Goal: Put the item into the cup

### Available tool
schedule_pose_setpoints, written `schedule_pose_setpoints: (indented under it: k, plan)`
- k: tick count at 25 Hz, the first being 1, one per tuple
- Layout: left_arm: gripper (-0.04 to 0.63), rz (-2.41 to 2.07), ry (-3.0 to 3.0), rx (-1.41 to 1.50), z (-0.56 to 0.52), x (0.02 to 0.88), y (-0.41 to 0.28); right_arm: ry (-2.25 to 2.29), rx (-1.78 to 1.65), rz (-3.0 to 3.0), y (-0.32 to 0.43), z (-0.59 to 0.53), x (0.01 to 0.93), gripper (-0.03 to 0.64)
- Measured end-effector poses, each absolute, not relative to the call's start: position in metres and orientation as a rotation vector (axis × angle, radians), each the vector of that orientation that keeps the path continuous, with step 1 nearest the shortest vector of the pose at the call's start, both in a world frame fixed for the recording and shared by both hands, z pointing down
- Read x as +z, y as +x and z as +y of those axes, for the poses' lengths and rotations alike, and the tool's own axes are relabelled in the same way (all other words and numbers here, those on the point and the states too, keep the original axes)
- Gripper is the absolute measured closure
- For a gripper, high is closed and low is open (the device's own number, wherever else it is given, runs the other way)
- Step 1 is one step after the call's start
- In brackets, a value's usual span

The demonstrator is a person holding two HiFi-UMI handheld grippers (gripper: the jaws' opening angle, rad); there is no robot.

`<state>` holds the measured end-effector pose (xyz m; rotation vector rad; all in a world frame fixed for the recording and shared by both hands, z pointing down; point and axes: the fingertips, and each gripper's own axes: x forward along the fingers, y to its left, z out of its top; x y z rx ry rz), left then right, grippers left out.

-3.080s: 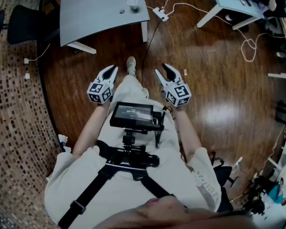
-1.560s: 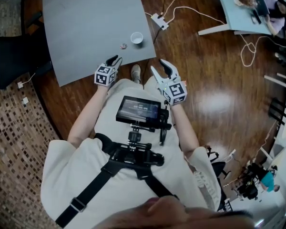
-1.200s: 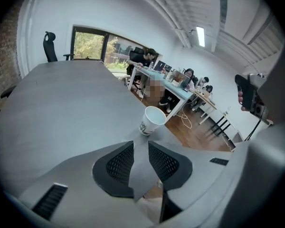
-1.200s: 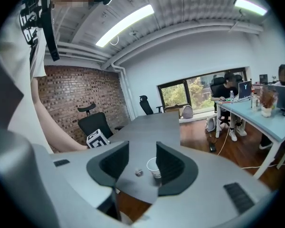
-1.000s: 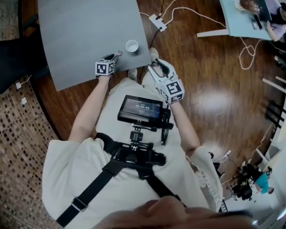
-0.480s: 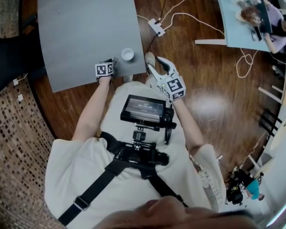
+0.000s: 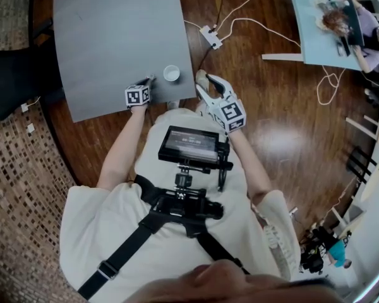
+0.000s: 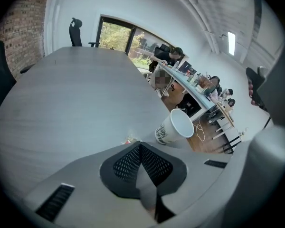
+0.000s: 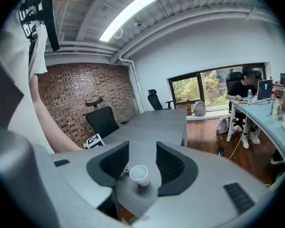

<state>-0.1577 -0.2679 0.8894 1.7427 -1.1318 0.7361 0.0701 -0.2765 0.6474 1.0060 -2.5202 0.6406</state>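
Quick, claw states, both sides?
Left claw: closed, tips at the small item; grip unclear.
Right claw: open, holding nothing.

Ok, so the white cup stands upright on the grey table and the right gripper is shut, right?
No: the right gripper is open, jaws apart, as the right gripper view shows. The white cup does stand upright on the grey table.
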Motion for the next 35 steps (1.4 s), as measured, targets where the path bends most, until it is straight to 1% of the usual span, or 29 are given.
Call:
schedule_pose_setpoints:
  k: [7, 10, 14, 20, 25, 30, 31, 33, 35]
  plan:
    - [0.594, -1.104, 1.918, 0.685, -0.286, 0.828, -0.134, 1.032, 0.603, -2.548, 0.069, -0.277, 0.647, 0.426]
    - [0.594, -1.061, 1.994, 0.675, -0.292, 0.804, -0.114, 1.043, 0.596, -2.549, 0.071, -0.279, 0.648, 0.426]
    - [0.594, -0.958, 2.096, 0.729, -0.293, 0.788, -0.079, 1.055, 0.606, -2.539, 0.072, -0.280, 0.650, 0.426]
    - [0.594, -0.824, 2.153, 0.875, -0.291, 0.804, -0.046, 1.073, 0.615, -2.527, 0.071, -0.278, 0.654, 0.426]
    - [0.594, -0.794, 2.084, 1.009, -0.290, 0.840, -0.051, 1.077, 0.656, -2.512, 0.071, -0.273, 0.660, 0.426]
    - [0.594, -0.744, 2.070, 1.038, -0.285, 0.853, -0.049, 1.102, 0.658, -2.508, 0.076, -0.270, 0.661, 0.426]
    - [0.591, -0.739, 2.069, 1.045, -0.284, 0.854, -0.049, 1.113, 0.645, -2.512, 0.077, -0.271, 0.658, 0.426]
    - [0.499, -0.729, 2.073, 1.034, -0.282, 0.851, -0.044, 1.131, 0.636, -2.513, 0.080, -0.272, 0.656, 0.426]
    - [0.497, -0.732, 2.092, 1.013, -0.283, 0.845, -0.039, 1.145, 0.652, -2.505, 0.082, -0.269, 0.660, 0.426]
